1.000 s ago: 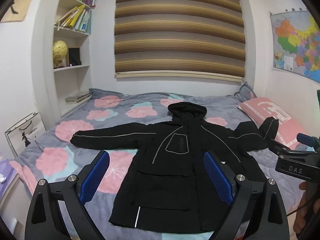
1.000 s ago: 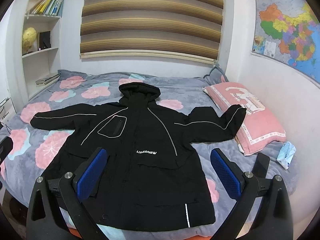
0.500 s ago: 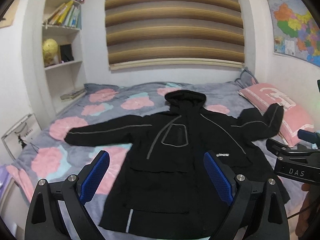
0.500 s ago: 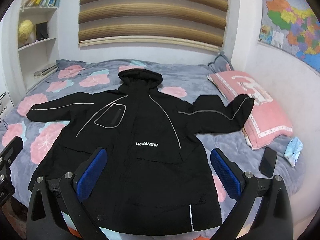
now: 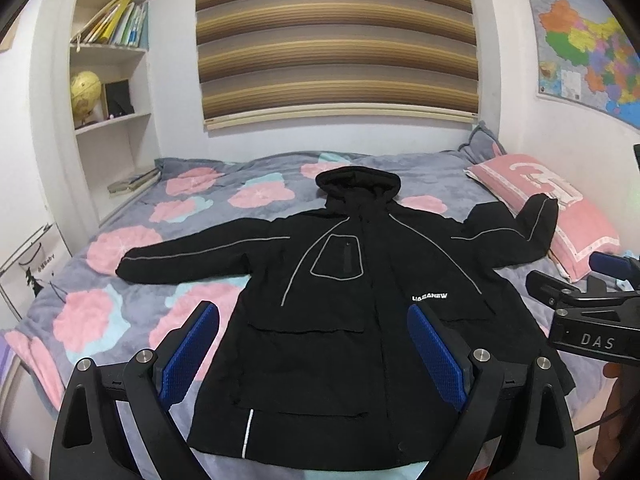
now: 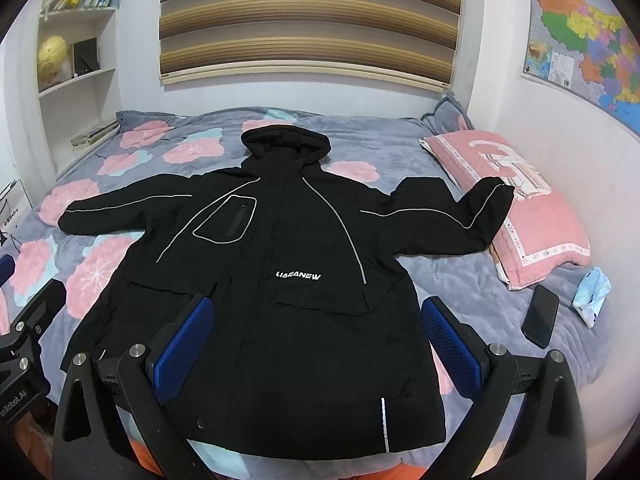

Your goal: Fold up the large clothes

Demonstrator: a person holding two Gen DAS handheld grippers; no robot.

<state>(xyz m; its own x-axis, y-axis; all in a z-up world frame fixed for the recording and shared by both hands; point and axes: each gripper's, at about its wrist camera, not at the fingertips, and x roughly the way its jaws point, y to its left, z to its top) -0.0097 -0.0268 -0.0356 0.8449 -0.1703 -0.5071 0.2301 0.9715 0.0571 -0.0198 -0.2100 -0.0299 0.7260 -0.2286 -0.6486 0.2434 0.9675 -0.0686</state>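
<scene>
Jacket: black hooded jacket (image 6: 280, 280) lies flat on my bed (image 6: 460, 292) — sleeves spread, front up.
Left gripper (image 5: 314, 354): my fingers spread wide, holding nothing.
Right gripper (image 6: 316, 346): likewise wide apart, empty — above the hem.

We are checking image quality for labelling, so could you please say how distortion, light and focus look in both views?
Left wrist view: strong fisheye bend in the window blind, dark corners, black jacket sharp but short on detail. Right wrist view: the same curvature, wall map bowed, reflective trim bright, left tool and right tool pads crisp.
</scene>
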